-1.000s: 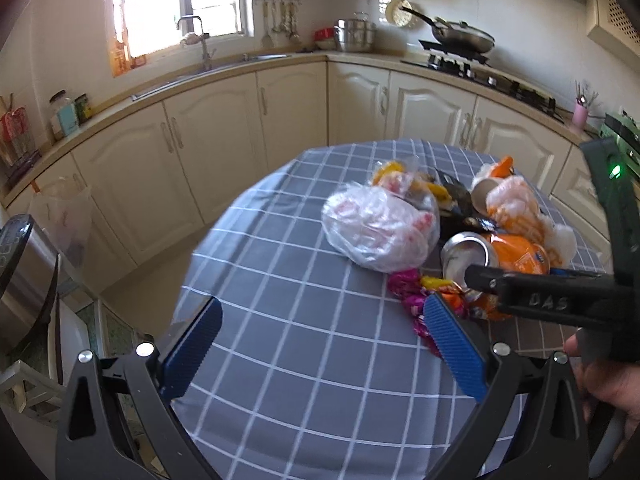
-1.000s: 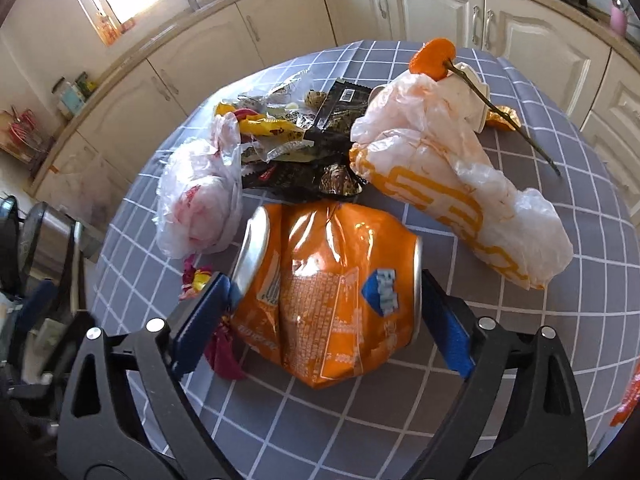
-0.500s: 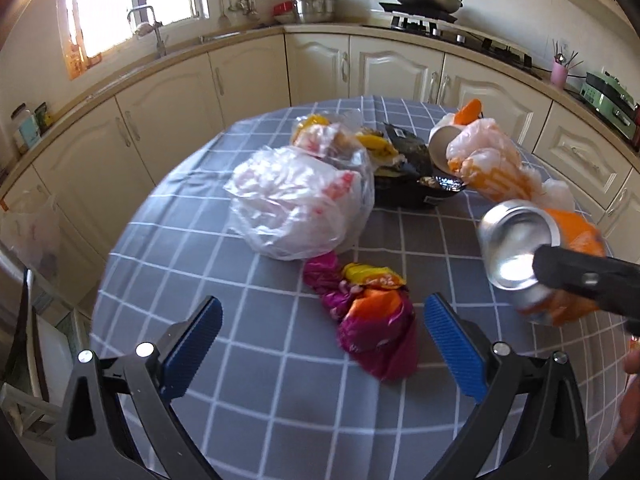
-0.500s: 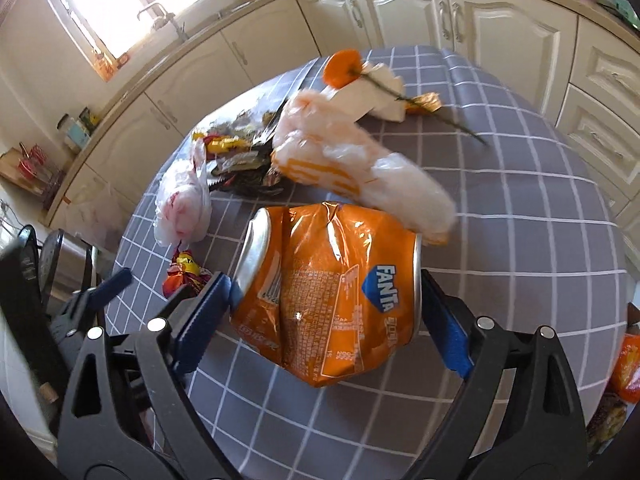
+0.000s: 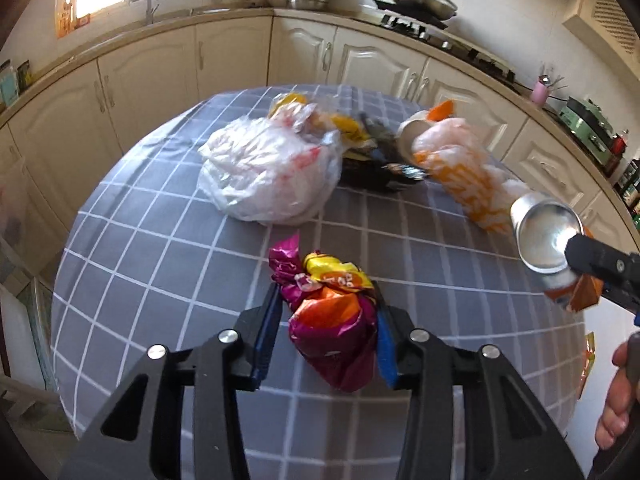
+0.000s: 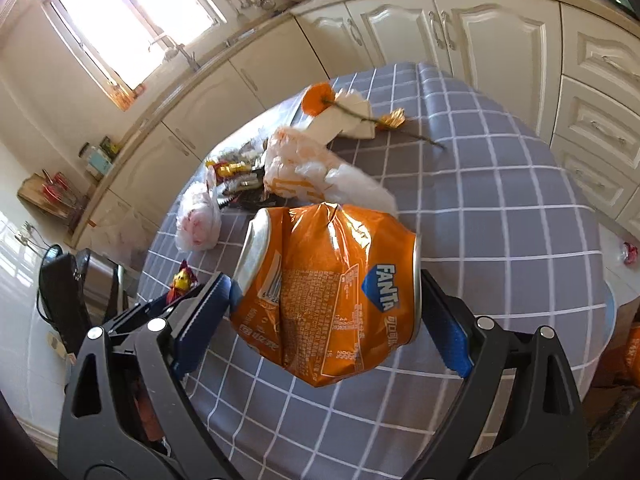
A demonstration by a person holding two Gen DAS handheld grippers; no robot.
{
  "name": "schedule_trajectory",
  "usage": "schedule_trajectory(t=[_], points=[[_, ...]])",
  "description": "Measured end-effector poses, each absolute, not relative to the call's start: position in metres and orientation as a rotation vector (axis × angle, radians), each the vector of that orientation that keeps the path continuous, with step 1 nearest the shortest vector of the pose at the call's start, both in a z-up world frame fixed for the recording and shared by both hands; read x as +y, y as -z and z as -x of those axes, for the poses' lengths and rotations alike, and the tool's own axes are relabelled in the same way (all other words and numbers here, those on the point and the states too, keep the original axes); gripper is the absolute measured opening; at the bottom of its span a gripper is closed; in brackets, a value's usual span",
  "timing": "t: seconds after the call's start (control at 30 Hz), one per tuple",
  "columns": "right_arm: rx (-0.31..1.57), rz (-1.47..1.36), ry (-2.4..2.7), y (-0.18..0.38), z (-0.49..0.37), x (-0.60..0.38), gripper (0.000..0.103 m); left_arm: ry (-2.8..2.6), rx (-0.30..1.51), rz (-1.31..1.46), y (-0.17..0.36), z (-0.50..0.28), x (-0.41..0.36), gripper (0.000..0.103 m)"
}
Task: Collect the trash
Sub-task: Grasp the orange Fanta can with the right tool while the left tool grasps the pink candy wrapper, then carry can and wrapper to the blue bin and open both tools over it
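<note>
My left gripper [image 5: 326, 334] is shut on a crumpled magenta and orange snack wrapper [image 5: 332, 316] lying on the grey checked tablecloth [image 5: 160, 248]. My right gripper [image 6: 332, 304] is shut on a crushed orange Fanta can [image 6: 324, 288] and holds it above the table; the can also shows at the right of the left wrist view [image 5: 548, 240]. A white plastic bag [image 5: 268, 176], an orange and white bag [image 5: 460, 172], dark wrappers [image 5: 376, 168] and a paper cup [image 5: 412, 136] lie further back on the table.
Cream kitchen cabinets [image 5: 224, 56] curve round behind the table, with a sink, pots and a stove on the counter. A stick with an orange flower [image 6: 320, 98] lies at the far side of the table. Orange packets [image 6: 632, 352] lie beyond the table's right edge.
My left gripper has moved forward and closed on the magenta wrapper. My right gripper has lifted the Fanta can up and to the right, away from the pile.
</note>
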State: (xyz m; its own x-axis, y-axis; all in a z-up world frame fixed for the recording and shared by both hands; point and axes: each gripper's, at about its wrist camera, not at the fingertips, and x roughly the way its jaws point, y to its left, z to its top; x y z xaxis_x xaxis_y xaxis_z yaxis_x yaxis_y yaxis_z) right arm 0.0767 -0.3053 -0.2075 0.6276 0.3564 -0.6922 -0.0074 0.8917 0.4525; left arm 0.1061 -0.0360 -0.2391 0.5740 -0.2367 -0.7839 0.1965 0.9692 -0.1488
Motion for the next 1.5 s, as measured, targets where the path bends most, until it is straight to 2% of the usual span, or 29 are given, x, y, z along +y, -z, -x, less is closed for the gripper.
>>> schedule_trajectory(t=[0.17,0.33,0.6,0.77,1.0,1.17,1.33,1.37,1.4,1.43,1.5], points=[[0.792,-0.469,-0.176,0.189,-0.059,-0.343,0.09,0.336,0.856,0.018,0.202,-0.093,-0.072,0.041],[0.705,-0.525,-0.084,0.175,-0.036,-0.406,0.09,0.472,0.785,-0.052,0.167,-0.092,-0.142,0.041],[0.653,-0.641,0.21,0.196,0.021,-0.548,0.09,0.739,0.75,-0.215,0.157,-0.082,-0.304,0.042],[0.695,-0.76,0.373,0.247,0.055,-0.627,0.09,0.89,0.836,-0.31,0.192,-0.075,-0.405,0.042],[0.795,-0.978,0.488,0.339,0.07,-0.705,0.09,0.986,0.991,-0.531,0.28,-0.06,-0.535,0.042],[0.841,-1.12,0.501,0.389,0.062,-0.739,0.09,0.975,1.142,-0.627,0.346,-0.062,-0.591,0.042],[0.89,-1.219,0.49,0.429,0.052,-0.761,0.091,0.97,1.234,-0.662,0.39,-0.068,-0.622,0.043],[0.9,-1.234,0.492,0.435,0.051,-0.763,0.091,0.972,1.24,-0.671,0.394,-0.071,-0.627,0.045],[0.902,-1.245,0.49,0.44,0.051,-0.766,0.092,0.977,1.252,-0.68,0.399,-0.071,-0.63,0.059],[0.899,-1.257,0.49,0.443,0.051,-0.767,0.094,0.972,1.252,-0.679,0.401,-0.072,-0.633,0.079],[0.893,-1.265,0.513,0.447,0.054,-0.771,0.097,0.943,1.23,-0.665,0.401,-0.076,-0.638,0.089]])
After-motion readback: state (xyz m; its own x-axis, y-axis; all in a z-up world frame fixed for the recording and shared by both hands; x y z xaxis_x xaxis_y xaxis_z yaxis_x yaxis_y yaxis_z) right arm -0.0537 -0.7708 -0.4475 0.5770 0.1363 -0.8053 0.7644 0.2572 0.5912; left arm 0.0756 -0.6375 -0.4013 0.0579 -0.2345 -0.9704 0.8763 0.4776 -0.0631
